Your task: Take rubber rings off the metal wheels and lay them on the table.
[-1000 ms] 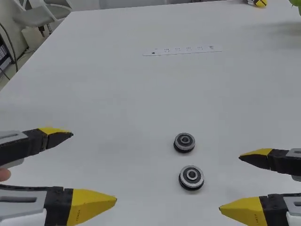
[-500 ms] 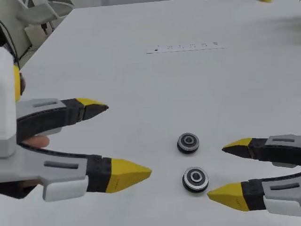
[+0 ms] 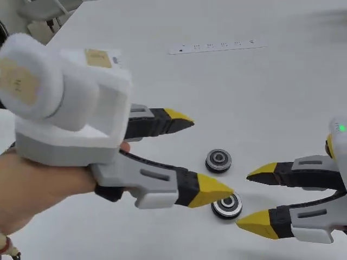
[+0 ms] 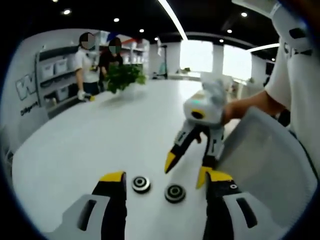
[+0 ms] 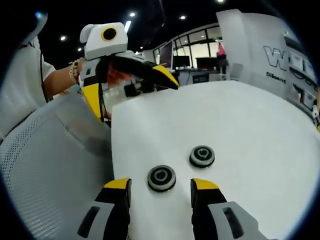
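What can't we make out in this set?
Near wheel, head view: part hidden behind the left tongs' lower tip.
Table strip, head view: markings too small to read.
Right tongs, head view: rear cut off by the frame edge.

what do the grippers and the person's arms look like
Both the left gripper and right gripper have two long tapered fingers: grey bases, black middles, pointed yellow tips. The right one carries a green light. The person wears white short sleeves and a beaded bracelet on the left wrist.
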